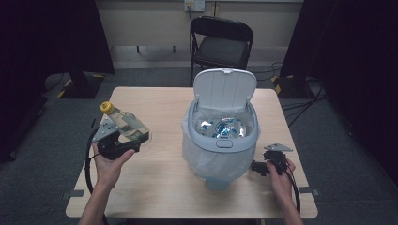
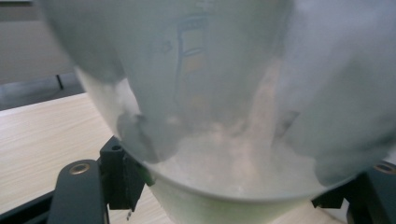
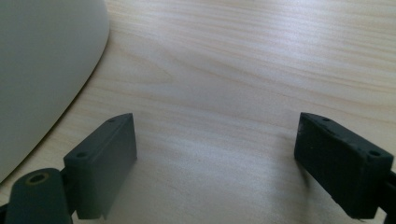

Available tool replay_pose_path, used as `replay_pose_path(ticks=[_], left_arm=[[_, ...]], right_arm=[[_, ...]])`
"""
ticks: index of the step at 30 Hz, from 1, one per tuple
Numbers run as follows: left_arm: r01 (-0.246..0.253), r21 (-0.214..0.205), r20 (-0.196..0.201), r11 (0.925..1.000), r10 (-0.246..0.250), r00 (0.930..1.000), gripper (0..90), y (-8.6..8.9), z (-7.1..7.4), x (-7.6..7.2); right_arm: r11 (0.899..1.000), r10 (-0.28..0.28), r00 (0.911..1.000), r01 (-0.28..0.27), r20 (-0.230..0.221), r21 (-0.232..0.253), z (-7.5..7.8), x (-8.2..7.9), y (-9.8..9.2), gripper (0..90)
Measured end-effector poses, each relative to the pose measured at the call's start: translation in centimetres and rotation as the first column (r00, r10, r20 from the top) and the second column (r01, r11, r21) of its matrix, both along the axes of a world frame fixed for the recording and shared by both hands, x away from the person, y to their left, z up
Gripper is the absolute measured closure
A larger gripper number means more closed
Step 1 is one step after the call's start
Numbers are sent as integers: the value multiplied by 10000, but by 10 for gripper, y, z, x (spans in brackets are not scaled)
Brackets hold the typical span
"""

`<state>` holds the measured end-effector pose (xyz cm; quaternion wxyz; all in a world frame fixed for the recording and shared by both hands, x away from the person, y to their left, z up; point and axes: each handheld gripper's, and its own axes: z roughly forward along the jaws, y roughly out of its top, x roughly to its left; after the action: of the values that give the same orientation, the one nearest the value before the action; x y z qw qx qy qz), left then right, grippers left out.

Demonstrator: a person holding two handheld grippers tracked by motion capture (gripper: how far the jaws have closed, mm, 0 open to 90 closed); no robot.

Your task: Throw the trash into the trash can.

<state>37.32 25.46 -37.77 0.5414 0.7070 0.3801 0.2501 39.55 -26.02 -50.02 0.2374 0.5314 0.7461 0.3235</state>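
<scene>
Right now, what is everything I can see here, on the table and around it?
Bottle: one, clear plastic with a yellow cap, tilted, held above the table's left side.
Bin: one, pale grey-white, middle of the table, lid standing open, white liner bag folded over its rim.
Wrappers: several, white and blue, inside the bin.
Table: one, light wood.
Chair: one, black, folding, behind the table.
Left gripper: one, black, closed on the bottle's lower end.
Right gripper: one, black, jaws open, low over the table right of the bin.
Hands: two, left hand, right hand.
</scene>
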Motion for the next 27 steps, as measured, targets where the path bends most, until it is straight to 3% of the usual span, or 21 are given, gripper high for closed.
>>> replay_pose_path(ticks=[6, 15, 18, 27], left_arm=[[99, 16, 439, 9999, -99, 9990, 281, -6, 16, -2], [373, -700, 962, 9968, -305, 9949, 280, -12, 43, -3], [420, -690, 1098, 9967, -342, 9934, 280, -14, 50, -2], [853, -910, 1665, 9922, -693, 9836, 280, -25, 74, -10]], right_arm=[[10000, -2, 10000, 2, -4, 6, 0, 0, 0, 117], [10000, -2, 10000, 2, -3, 5, 0, 0, 0, 117], [10000, -1, 10000, 1, -2, 3, 0, 0, 0, 117], [10000, -3, 10000, 3, -3, 3, 0, 0, 0, 117]])
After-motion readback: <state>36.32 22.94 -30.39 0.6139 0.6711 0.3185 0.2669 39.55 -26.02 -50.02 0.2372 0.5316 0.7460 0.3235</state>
